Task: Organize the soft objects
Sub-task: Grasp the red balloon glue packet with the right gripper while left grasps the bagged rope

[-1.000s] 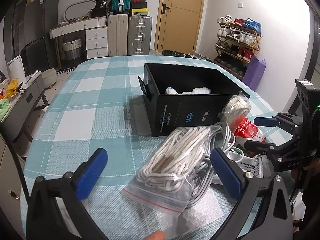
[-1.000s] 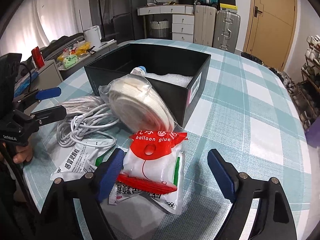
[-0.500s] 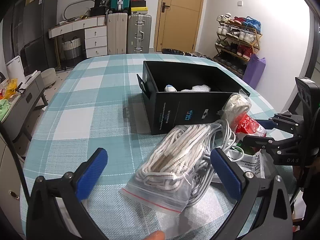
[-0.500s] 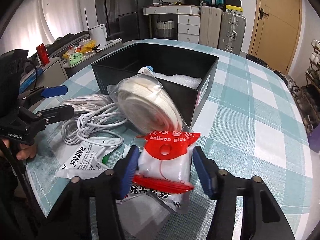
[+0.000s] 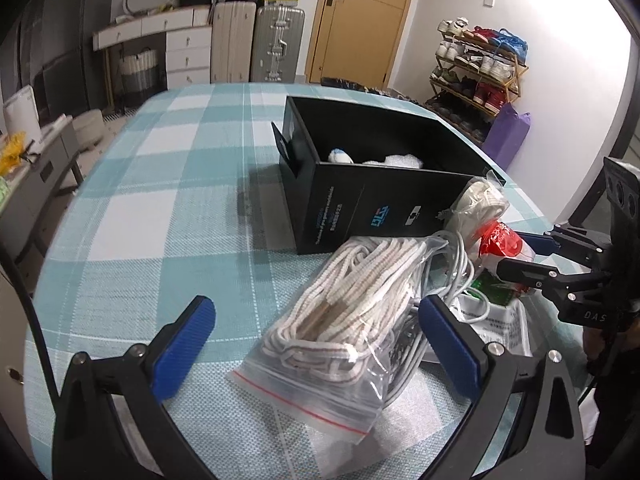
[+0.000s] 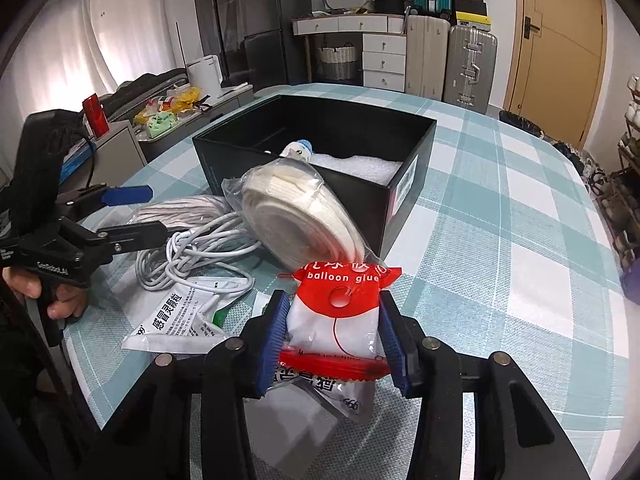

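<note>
The right tongs (image 6: 333, 334) are clenched on the balloon glue packet (image 6: 339, 312), pinching its soft middle just above the surface (image 6: 500, 280), in front of the black box (image 6: 320, 152). The left tongs (image 5: 316, 344) hang released, spread around the bagged rope (image 5: 344, 312) without touching it. The packet is slick plastic and squashy, so it may slide out of the pads during a lift. It overlaps another white packet (image 6: 176, 324) beneath and touches the bagged roll of tape (image 6: 296, 216), so either could be dragged along. The white cable (image 6: 192, 256) nearby could also snag.
</note>
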`<action>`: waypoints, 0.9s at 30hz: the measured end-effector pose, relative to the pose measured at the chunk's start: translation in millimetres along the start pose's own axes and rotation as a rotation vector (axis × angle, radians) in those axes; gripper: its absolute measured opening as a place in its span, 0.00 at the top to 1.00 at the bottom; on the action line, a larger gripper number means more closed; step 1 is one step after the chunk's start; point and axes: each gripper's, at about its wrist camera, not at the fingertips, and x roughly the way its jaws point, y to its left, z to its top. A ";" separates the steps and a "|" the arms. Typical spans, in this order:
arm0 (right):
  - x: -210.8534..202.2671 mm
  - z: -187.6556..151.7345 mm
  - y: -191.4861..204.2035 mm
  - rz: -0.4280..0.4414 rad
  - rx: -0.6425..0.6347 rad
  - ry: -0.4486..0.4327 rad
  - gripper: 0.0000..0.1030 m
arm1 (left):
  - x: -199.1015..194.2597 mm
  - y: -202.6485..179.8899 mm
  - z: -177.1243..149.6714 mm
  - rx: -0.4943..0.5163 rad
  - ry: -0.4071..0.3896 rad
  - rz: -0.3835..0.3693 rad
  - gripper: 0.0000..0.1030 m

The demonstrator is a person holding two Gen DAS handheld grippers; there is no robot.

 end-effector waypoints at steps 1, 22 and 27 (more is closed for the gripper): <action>-0.8 0.0 -0.5 0.000 0.000 -0.002 0.56 | 0.5 1.2 0.0 -0.007 0.008 -0.014 0.02; -9.5 1.0 -7.1 -0.007 0.006 -0.028 0.56 | 13.5 10.3 7.4 -0.103 0.049 -0.139 0.22; -9.4 1.0 -6.9 -0.007 0.006 -0.029 0.56 | 11.3 7.8 6.3 -0.096 0.045 -0.194 0.46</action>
